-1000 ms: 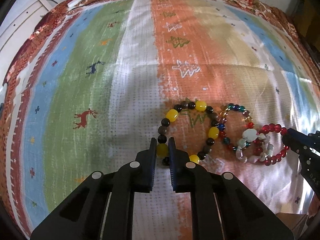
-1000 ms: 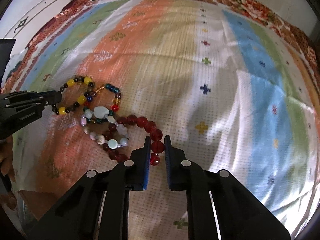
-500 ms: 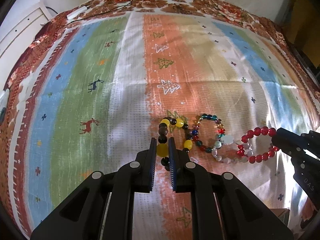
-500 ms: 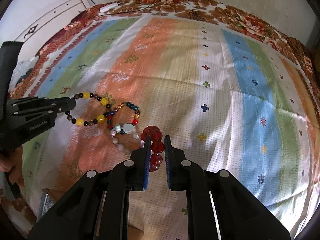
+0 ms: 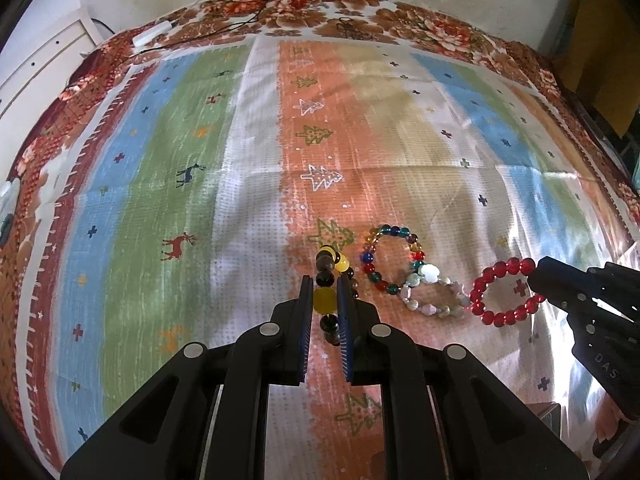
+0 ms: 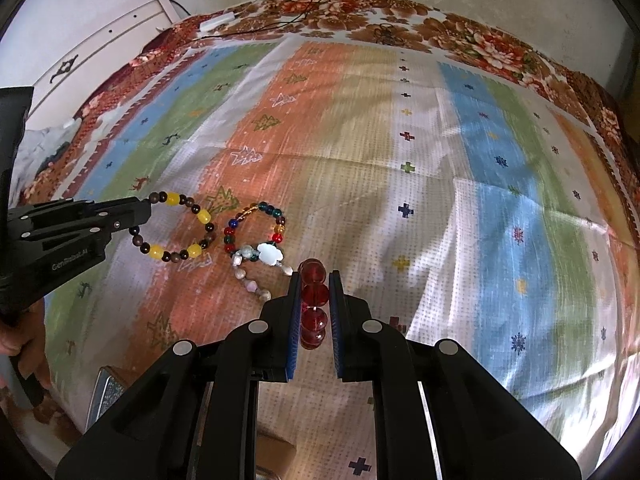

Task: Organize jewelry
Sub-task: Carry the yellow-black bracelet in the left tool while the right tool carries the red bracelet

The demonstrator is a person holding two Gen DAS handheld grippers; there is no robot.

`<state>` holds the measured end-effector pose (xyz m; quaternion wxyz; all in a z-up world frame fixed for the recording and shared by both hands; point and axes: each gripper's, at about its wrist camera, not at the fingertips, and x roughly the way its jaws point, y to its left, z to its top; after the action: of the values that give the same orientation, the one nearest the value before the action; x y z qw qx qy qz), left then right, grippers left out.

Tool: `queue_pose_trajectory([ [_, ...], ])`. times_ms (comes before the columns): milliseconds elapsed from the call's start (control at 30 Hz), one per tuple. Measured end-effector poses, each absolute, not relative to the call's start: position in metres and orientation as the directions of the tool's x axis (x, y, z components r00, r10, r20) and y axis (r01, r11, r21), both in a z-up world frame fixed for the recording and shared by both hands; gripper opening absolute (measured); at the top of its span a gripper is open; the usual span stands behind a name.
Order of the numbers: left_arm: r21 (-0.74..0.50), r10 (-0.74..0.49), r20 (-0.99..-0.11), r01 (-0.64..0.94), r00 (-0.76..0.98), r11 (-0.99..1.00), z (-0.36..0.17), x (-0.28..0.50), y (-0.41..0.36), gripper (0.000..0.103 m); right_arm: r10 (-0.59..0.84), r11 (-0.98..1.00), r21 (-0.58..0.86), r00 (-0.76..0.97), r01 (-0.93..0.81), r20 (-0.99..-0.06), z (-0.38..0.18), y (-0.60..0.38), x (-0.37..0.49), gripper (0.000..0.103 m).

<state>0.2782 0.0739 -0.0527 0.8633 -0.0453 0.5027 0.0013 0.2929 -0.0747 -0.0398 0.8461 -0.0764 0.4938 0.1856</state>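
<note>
Meanwhile, left wrist view: the left gripper (image 5: 324, 300), at lower centre of the frame, is pinched tight on a yellow bead of the yellow-and-brown bracelet (image 5: 329, 276), seen edge-on and raised off the striped cloth (image 5: 180, 184).
Right edge of frame: the right gripper (image 5: 534, 276) grips the red bracelet (image 5: 502, 292).
Between them: the multicolour bracelet (image 5: 394, 258) and pale stone bracelet (image 5: 434, 296) lie on the cloth, touching each other.
Right wrist view: the right gripper (image 6: 314, 296), lower centre, is clamped on the red bracelet's (image 6: 314, 300) beads; the left gripper (image 6: 142, 214) appears at mid left, holding its bracelet (image 6: 176, 226).
Step in hand: apparently lifting the two outer bracelets apart from the cluster.
Next move: likely carrying each clear and laying it flat, well separated.
Count: four bracelets, two grippers.
</note>
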Motion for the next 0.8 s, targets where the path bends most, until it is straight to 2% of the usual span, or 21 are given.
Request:
queue_pose_trajectory([
  [800, -0.111, -0.066, -0.823, -0.045, 0.564, 0.993, -0.017, 0.247, 0.067, 0.011, 0.268, 0.914, 0.064, 0.476, -0.401, -0.838, -0.017, -0.078, 0.268, 0.014],
])
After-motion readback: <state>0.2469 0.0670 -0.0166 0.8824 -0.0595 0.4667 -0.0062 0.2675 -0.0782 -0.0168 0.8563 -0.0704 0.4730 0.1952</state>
